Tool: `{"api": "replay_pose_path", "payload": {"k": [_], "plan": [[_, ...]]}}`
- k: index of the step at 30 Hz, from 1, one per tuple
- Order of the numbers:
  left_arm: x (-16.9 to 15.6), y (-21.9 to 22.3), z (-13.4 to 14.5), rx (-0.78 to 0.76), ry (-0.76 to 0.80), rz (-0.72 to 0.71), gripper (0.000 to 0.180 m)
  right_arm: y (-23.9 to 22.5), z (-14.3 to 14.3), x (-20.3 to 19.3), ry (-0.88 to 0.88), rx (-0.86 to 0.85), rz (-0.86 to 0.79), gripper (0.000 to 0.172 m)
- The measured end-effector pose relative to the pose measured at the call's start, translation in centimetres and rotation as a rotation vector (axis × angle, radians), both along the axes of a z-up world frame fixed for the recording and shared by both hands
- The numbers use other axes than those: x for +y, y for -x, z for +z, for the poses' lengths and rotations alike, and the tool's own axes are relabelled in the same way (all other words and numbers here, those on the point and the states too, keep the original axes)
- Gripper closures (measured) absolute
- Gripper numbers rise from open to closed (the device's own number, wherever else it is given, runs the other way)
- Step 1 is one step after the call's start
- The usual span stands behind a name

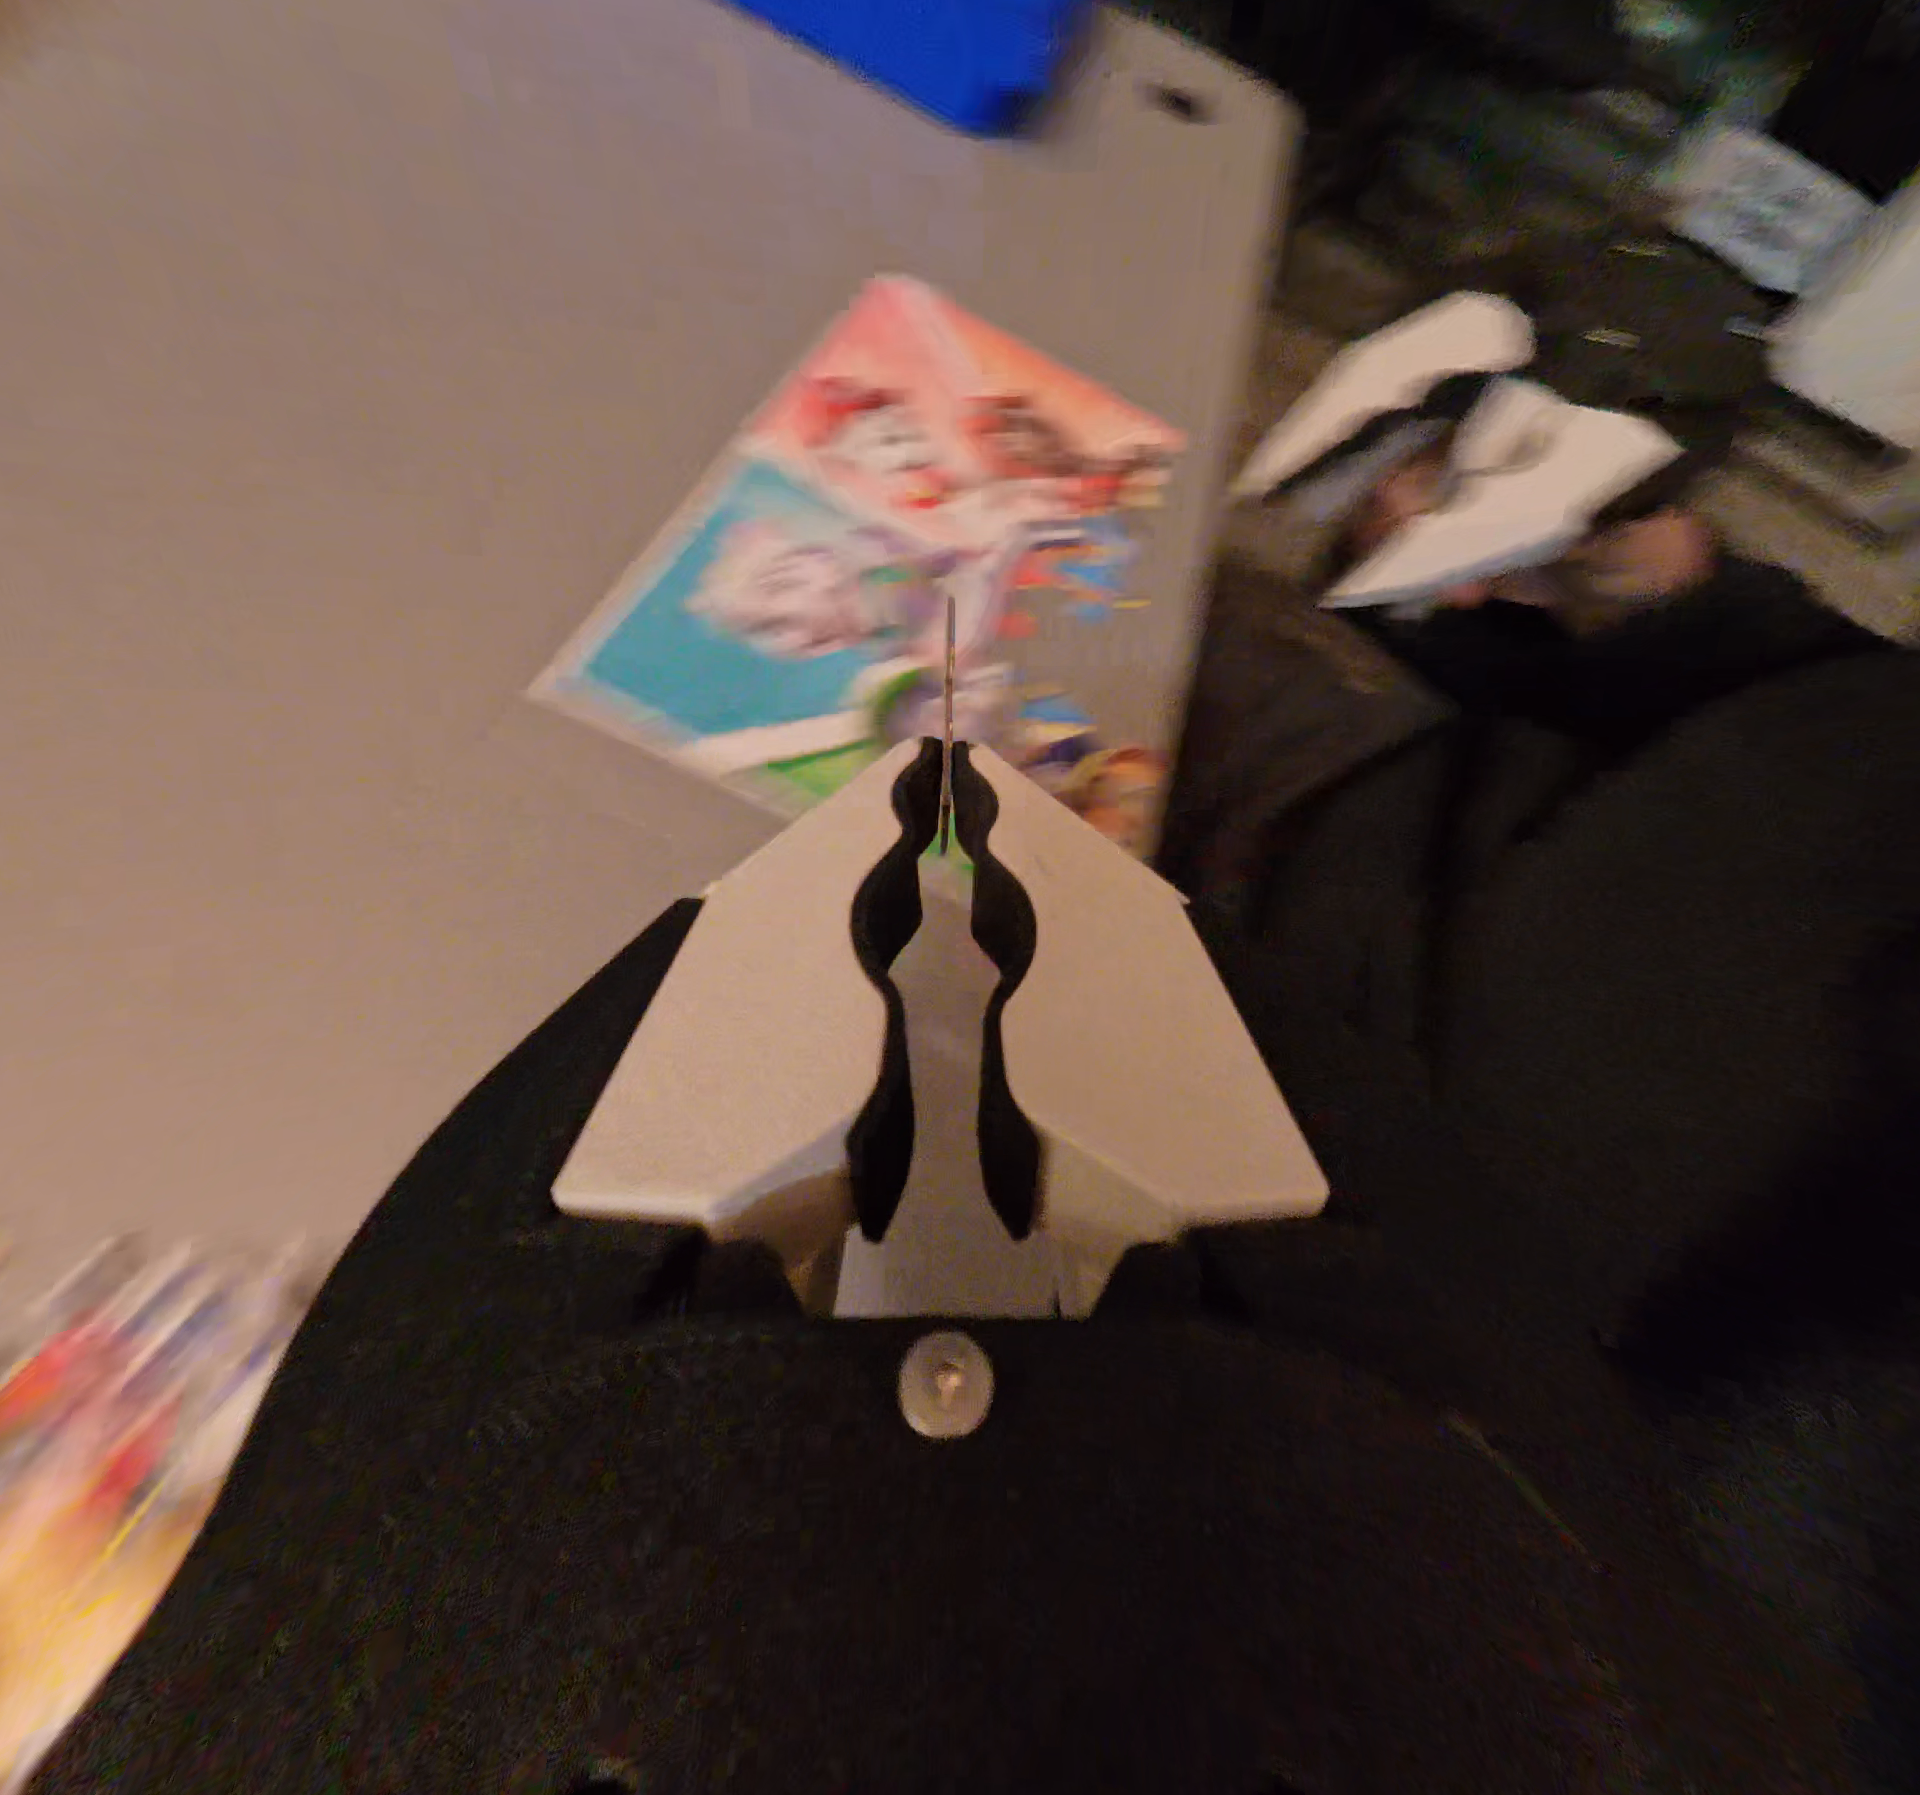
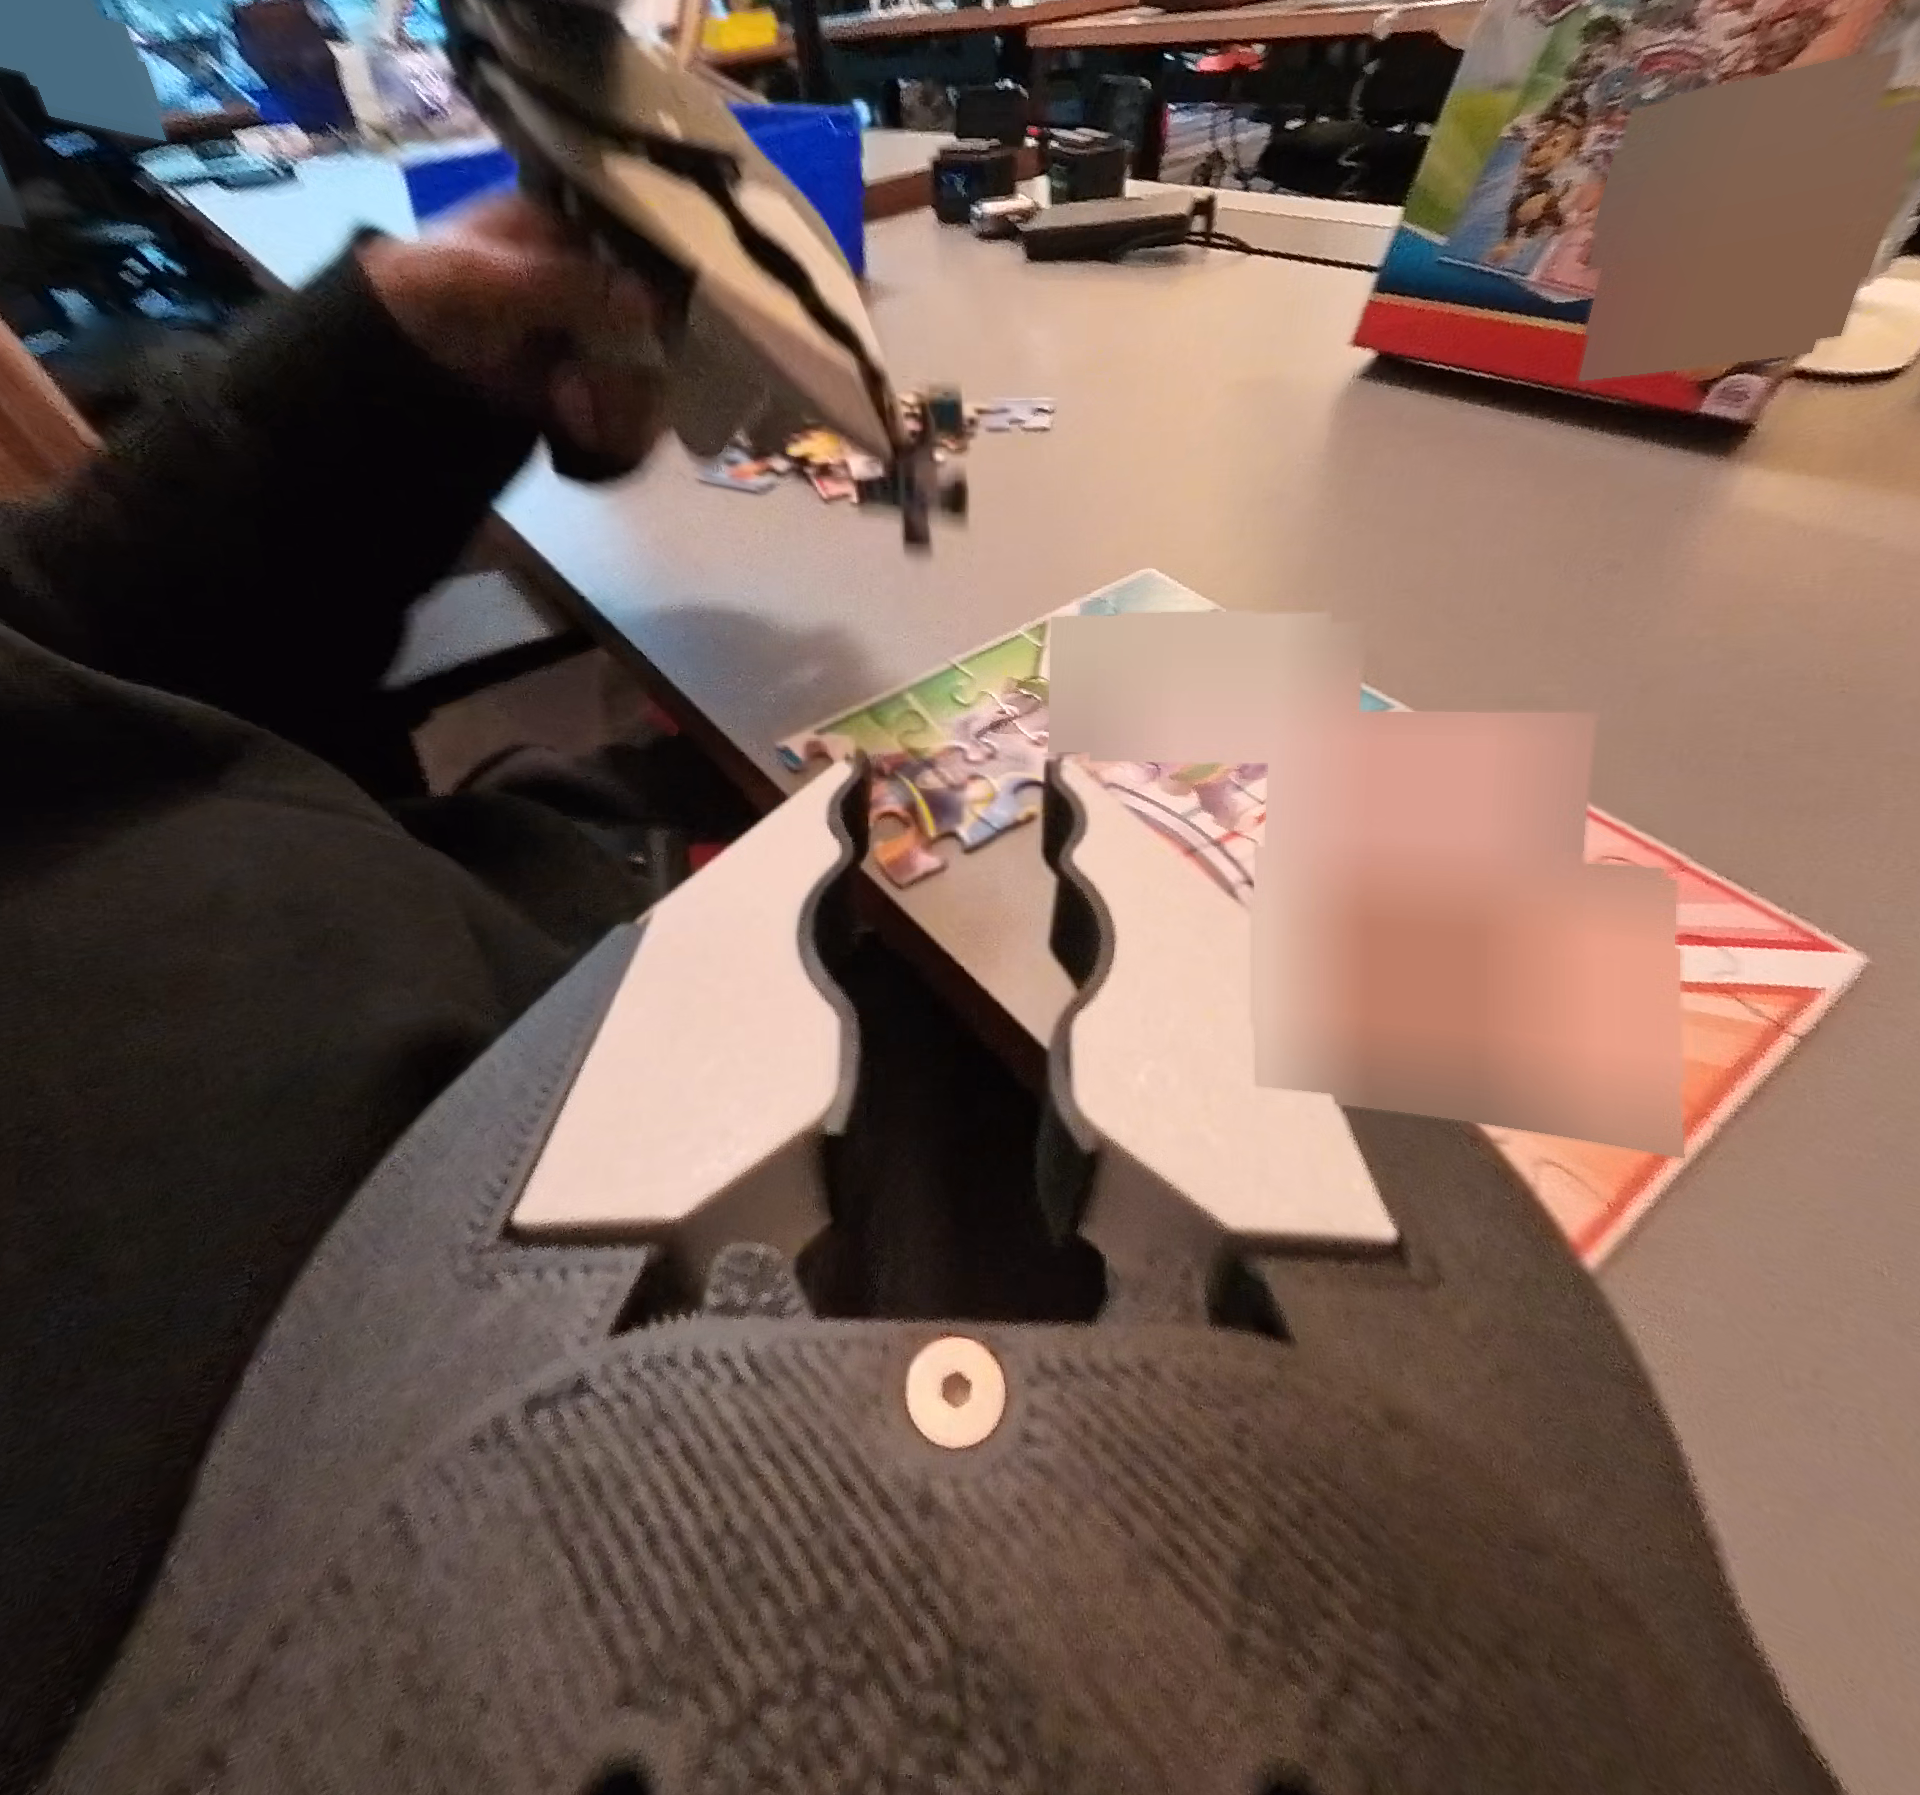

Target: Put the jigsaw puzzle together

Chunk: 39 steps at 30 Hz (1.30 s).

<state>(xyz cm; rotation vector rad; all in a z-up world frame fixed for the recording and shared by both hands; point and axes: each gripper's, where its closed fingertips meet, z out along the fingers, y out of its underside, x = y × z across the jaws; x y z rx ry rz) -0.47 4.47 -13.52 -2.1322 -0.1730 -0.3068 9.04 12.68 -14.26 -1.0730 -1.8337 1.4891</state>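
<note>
Grey-and-black fingers [image 1: 914, 800] of the left gripper [image 1: 945, 779] pinch a thin cardboard jigsaw piece [image 1: 949, 675] edge-on, its long axis running straight out past the tips. Below and beyond lies the colourful, partly assembled jigsaw [image 1: 862, 561] at the grey counter's [image 1: 364, 395] near edge. The right gripper [image 2: 958, 779] hovers over that jigsaw's unfinished corner, its fingers spread and holding nothing.

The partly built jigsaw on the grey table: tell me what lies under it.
The jigsaw lies flat on the bare grey table, near the table's edge. A gap at its near edge shows tabletop. Nothing else shows beneath; whatever its pieces and the blurred patches cover cannot be seen.
</note>
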Motion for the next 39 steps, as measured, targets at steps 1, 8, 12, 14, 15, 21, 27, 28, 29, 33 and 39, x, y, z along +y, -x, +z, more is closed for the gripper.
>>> {"api": "replay_pose_path", "payload": {"k": [1,8,12,14,15,21,27,28,29,33,39], "plan": [[-2.4,3.3,0.0,0.009,0.042,0.142,0.18,0.1,-0.2,0.2,-0.032,0.004,-0.016,0.138],[-13.3,12.4,-2.5,-0.381,0.045,0.547,0.179,0.7,-1.1,0.1,-0.105,0.003,-0.039,0.137],[-15.5,14.7,-4.7,-0.298,0.172,0.678,0.139,0.8,-0.6,0.1,-0.135,0.019,-0.052,0.137],[-15.5,15.9,-4.1,-0.224,0.164,0.731,0.134,0.9,-0.2,0.4,-0.153,0.031,-0.064,0.137],[-15.2,16.4,-3.6,-0.193,0.15,0.746,0.134,1.0,-0.1,0.4,-0.156,0.035,-0.067,0.137],[-12.3,18.6,-5.5,-0.058,0.349,0.781,0.094,1.1,0.2,0.6,-0.14,0.045,-0.07,0.138],[-12.3,19.2,-7.6,-0.023,0.524,0.828,0.116,0.8,-0.1,1.5,-0.158,0.047,-0.101,0.138],[-12.1,18.9,-7.4,-0.031,0.513,0.812,0.13,0.9,-0.1,1.7,-0.153,0.048,-0.103,0.138],[-11.8,18.8,-7.1,-0.041,0.492,0.797,0.13,0.9,0.1,1.7,-0.144,0.05,-0.104,0.138],[-12.1,18.9,-5.7,-0.013,0.429,0.802,0.13,1.1,0.8,1.8,-0.113,0.065,-0.104,0.139],[-7.0,14.0,1.5,-0.266,-0.051,0.543,0.13,2.7,2.5,-0.2,-0.189,0.111,-0.055,0.138]]}}
